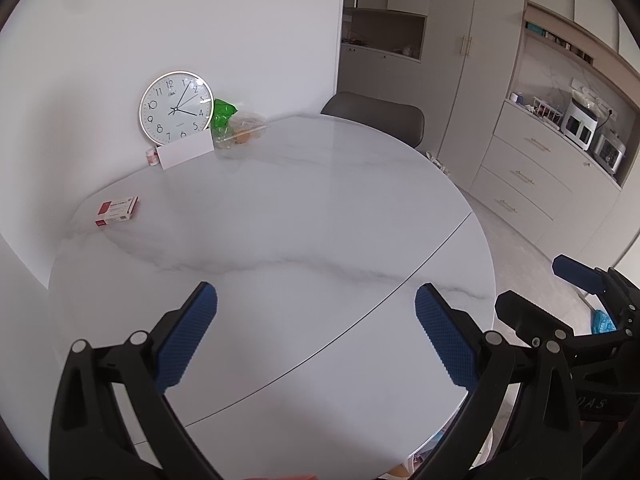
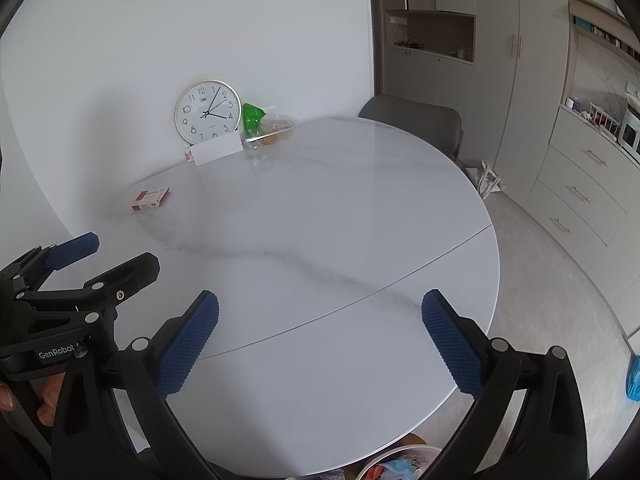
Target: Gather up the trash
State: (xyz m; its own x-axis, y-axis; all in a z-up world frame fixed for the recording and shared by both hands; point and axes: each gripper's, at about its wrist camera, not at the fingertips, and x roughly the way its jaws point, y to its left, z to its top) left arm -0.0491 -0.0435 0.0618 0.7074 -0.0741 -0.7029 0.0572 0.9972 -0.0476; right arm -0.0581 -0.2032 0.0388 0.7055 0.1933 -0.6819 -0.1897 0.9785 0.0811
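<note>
A round white marble table (image 1: pixel 304 216) fills both views (image 2: pixel 320 216). At its far side lie a green wrapper (image 1: pixel 222 113) and clear plastic packaging with orange bits (image 1: pixel 244 132), also in the right wrist view as the wrapper (image 2: pixel 252 115) and the packaging (image 2: pixel 272 133). My left gripper (image 1: pixel 316 336) is open and empty above the near table part. My right gripper (image 2: pixel 320 340) is open and empty beside it. A bin with trash (image 2: pixel 396 466) shows under the table's near edge.
A wall clock (image 1: pixel 176 109) leans on the wall with a white card (image 1: pixel 186 152) and a small jar (image 1: pixel 151 157). A red-and-white box (image 1: pixel 117 210) lies at the left. A grey chair (image 1: pixel 376 118) stands behind the table. Cabinets (image 1: pixel 532 168) are at the right.
</note>
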